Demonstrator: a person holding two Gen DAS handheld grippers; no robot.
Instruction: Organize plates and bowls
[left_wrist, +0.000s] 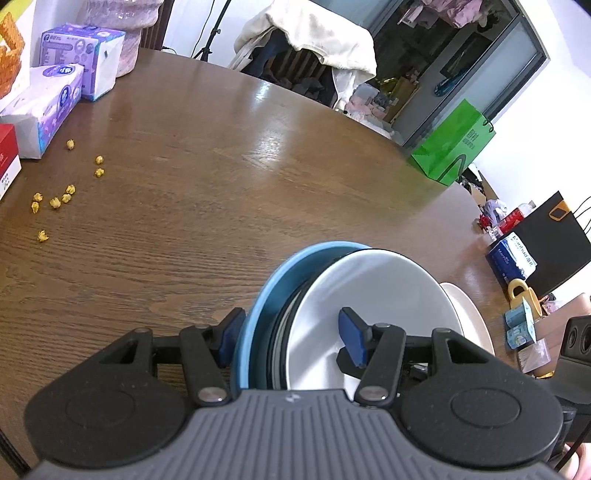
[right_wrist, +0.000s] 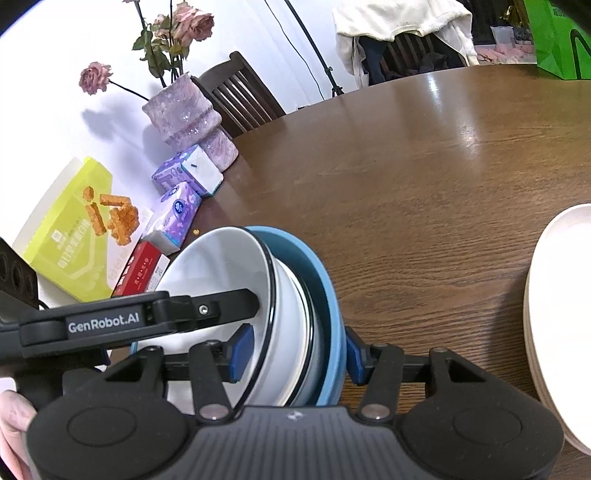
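Note:
A stack of nested bowls, a blue outer bowl (left_wrist: 255, 317) with white black-rimmed bowls (left_wrist: 373, 295) inside, is held tilted on edge above the wooden table (left_wrist: 221, 166). My left gripper (left_wrist: 291, 338) is shut on one side of the stack, one pad outside the blue bowl, one inside the white bowl. My right gripper (right_wrist: 299, 356) is shut on the opposite side of the blue bowl (right_wrist: 328, 295) and the white bowls (right_wrist: 229, 266). The left gripper's arm (right_wrist: 147, 317) crosses the right wrist view. A stack of cream plates (right_wrist: 561, 314) lies to the right; it also shows in the left wrist view (left_wrist: 469, 314).
Tissue packs (left_wrist: 48, 107), a red box (left_wrist: 7, 158), a pink vase (right_wrist: 188, 118), a yellow-green box (right_wrist: 70, 229) and scattered yellow bits (left_wrist: 55, 201) sit at the table's left. A green bag (left_wrist: 454, 147) stands at the far edge. Chairs (right_wrist: 236, 96) stand beyond.

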